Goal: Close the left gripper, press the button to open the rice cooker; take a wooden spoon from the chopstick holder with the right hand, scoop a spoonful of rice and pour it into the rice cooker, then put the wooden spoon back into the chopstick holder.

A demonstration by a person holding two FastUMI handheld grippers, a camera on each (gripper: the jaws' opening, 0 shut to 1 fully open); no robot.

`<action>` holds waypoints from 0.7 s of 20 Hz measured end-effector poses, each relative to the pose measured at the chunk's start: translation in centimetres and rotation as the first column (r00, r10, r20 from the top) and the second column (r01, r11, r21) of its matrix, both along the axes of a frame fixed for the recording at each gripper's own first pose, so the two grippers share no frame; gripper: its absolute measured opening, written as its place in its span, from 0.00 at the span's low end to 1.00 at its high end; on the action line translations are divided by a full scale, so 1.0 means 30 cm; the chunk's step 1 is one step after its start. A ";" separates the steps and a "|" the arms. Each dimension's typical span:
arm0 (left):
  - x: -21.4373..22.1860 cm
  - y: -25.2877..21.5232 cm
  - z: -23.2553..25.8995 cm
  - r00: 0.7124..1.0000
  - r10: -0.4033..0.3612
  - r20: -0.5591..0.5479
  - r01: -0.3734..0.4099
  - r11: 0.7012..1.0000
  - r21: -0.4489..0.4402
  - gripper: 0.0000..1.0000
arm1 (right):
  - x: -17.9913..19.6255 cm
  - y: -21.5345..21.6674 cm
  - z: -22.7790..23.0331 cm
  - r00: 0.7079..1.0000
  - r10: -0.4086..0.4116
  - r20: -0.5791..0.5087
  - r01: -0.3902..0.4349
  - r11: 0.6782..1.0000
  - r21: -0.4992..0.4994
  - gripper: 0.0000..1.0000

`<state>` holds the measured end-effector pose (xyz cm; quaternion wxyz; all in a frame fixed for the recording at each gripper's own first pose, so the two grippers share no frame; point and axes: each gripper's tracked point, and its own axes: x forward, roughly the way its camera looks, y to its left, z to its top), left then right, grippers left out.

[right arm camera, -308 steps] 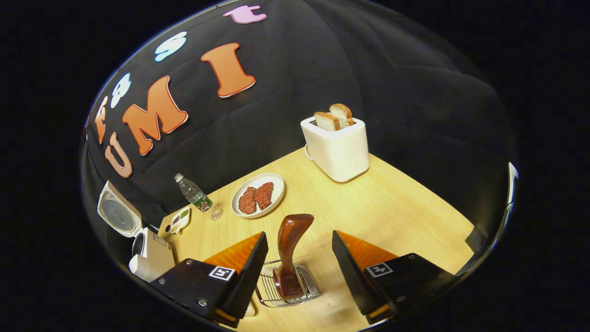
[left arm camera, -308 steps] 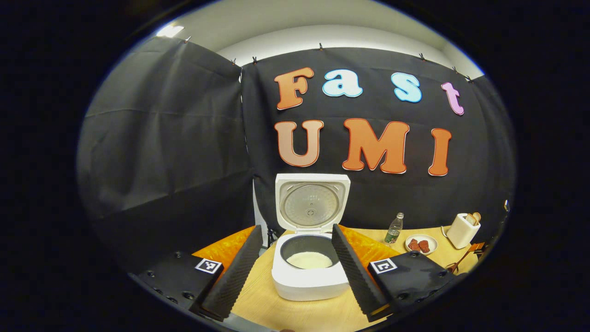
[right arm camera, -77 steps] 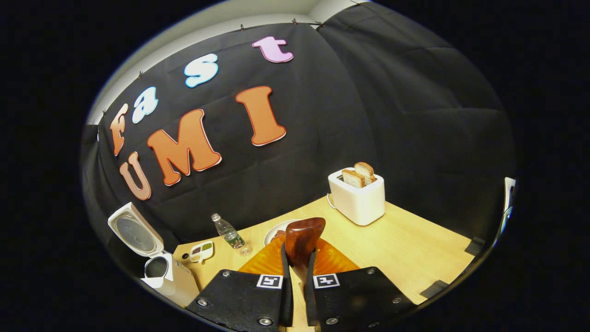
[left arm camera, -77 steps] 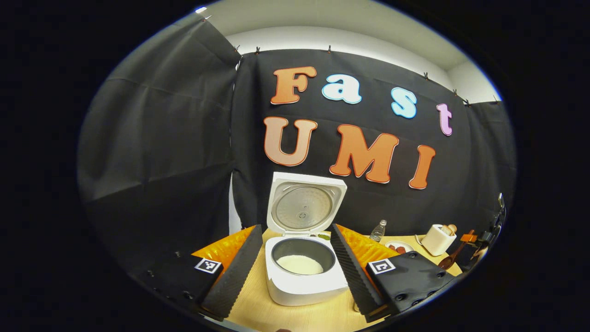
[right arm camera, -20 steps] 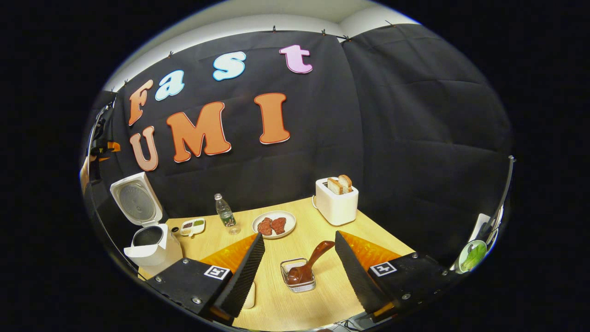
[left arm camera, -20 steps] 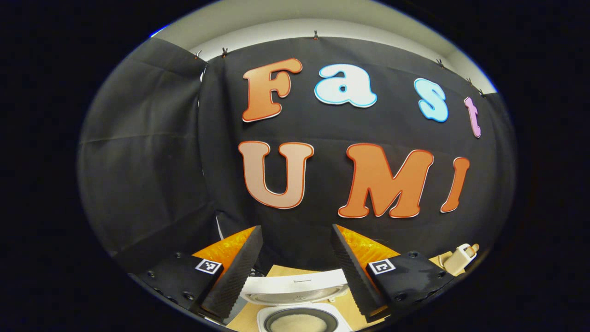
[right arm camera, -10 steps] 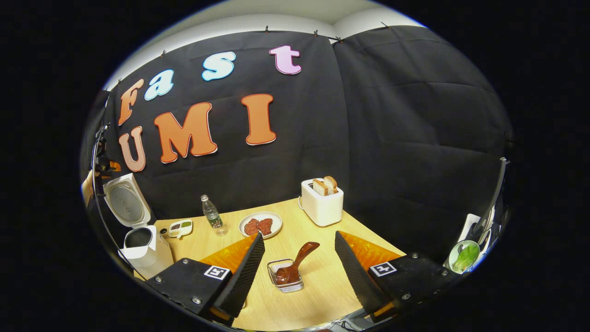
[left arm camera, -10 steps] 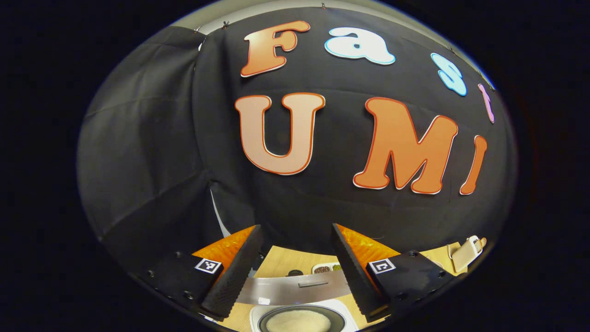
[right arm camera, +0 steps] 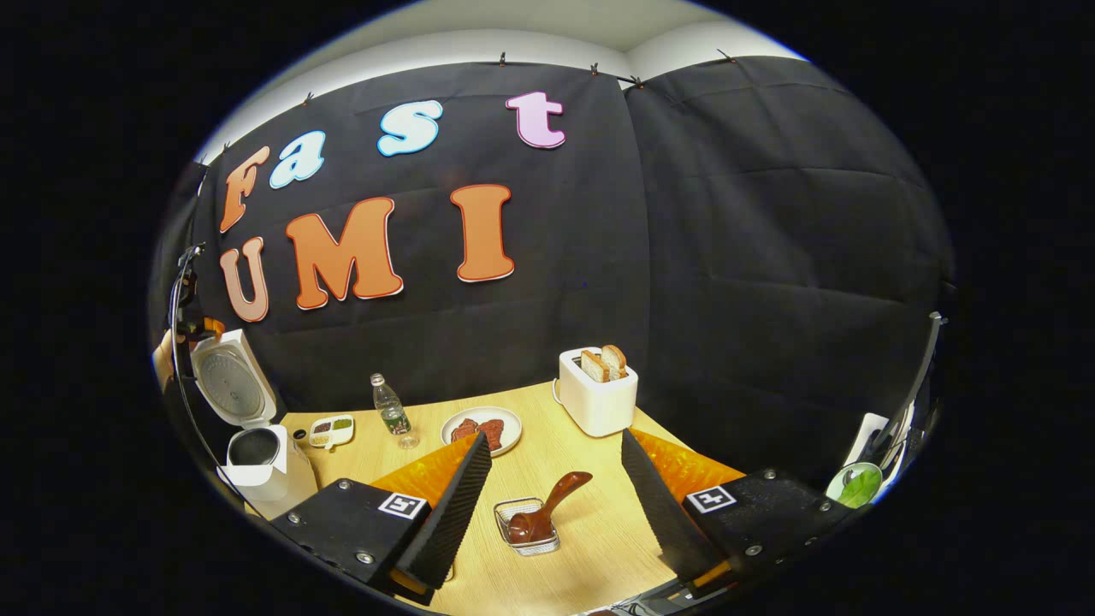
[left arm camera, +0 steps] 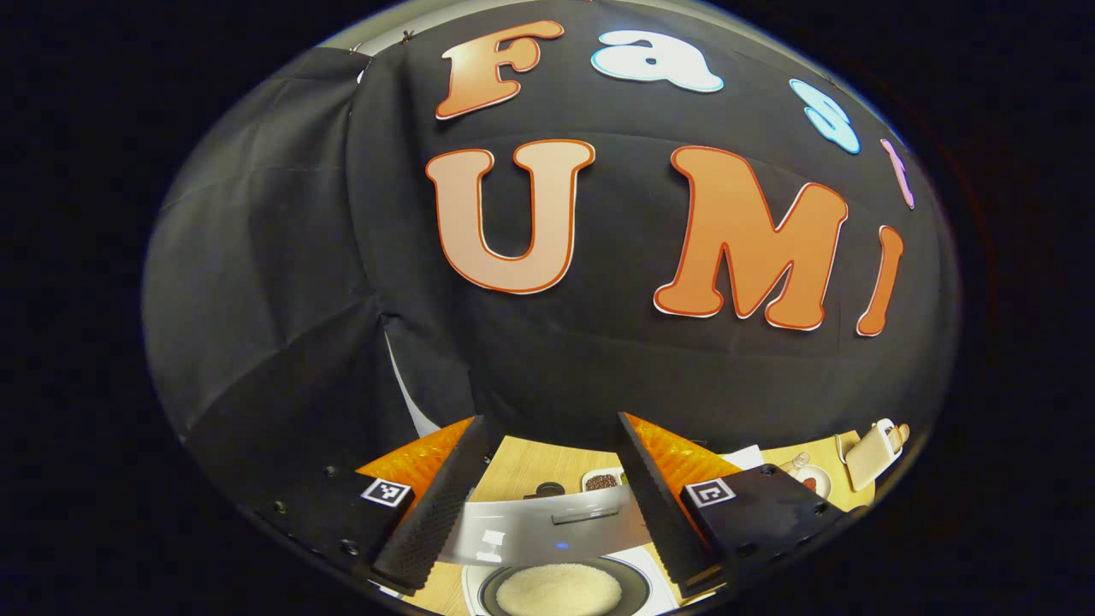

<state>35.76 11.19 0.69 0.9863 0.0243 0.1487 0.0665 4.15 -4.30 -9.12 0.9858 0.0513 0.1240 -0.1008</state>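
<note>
Glossy brown wooden spoon (right arm camera: 547,508) propped in square wire chopstick holder (right arm camera: 529,528) on pale woodgrain table (right arm camera: 599,522), white rice cooker (right arm camera: 257,466) lid raised, ribbed-fingered left gripper (left arm camera: 547,505) and right gripper (right arm camera: 552,513) spread apart, nothing held.

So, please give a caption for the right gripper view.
Open right gripper above the spoon resting in its holder.

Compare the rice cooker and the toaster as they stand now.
The rice cooker stands with its lid raised at the table's far left; the toaster is a closed box near the back wall. The rice cooker's pot holds white rice; the toaster holds two bread slices standing out of its top. Both are white appliances on the same wooden table.
</note>
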 end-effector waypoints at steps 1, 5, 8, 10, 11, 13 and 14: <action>-0.023 -0.009 -0.005 1.000 -0.006 0.008 0.006 1.000 0.003 1.00 | 0.006 0.002 0.015 1.000 0.008 0.006 -0.008 1.000 0.003 0.95; -0.132 -0.042 -0.035 0.999 -0.022 0.025 0.022 1.000 0.005 1.00 | 0.034 0.004 0.062 0.998 0.048 0.028 -0.047 0.999 -0.017 0.95; -0.230 -0.064 -0.076 1.000 -0.017 0.009 0.017 1.000 0.024 1.00 | 0.042 0.020 0.099 0.996 0.082 0.039 -0.080 0.996 -0.037 0.95; -0.299 -0.082 -0.123 1.000 -0.014 -0.006 0.014 1.000 0.015 1.00 | 0.044 0.043 0.096 0.993 0.116 0.038 -0.115 0.993 -0.024 0.95; -0.333 -0.094 -0.155 1.000 -0.014 -0.018 0.014 1.000 -0.002 1.00 | 0.045 0.056 0.095 0.990 0.136 0.037 -0.136 0.991 -0.020 0.95; -0.404 -0.110 -0.251 0.999 0.000 -0.053 -0.002 0.999 -0.035 1.00 | 0.048 0.072 0.082 0.985 0.173 0.027 -0.172 0.985 -0.032 0.95; -0.440 -0.106 -0.307 0.997 0.010 -0.072 -0.012 0.999 -0.033 1.00 | 0.046 0.076 0.082 0.982 0.190 0.023 -0.189 0.981 -0.040 0.95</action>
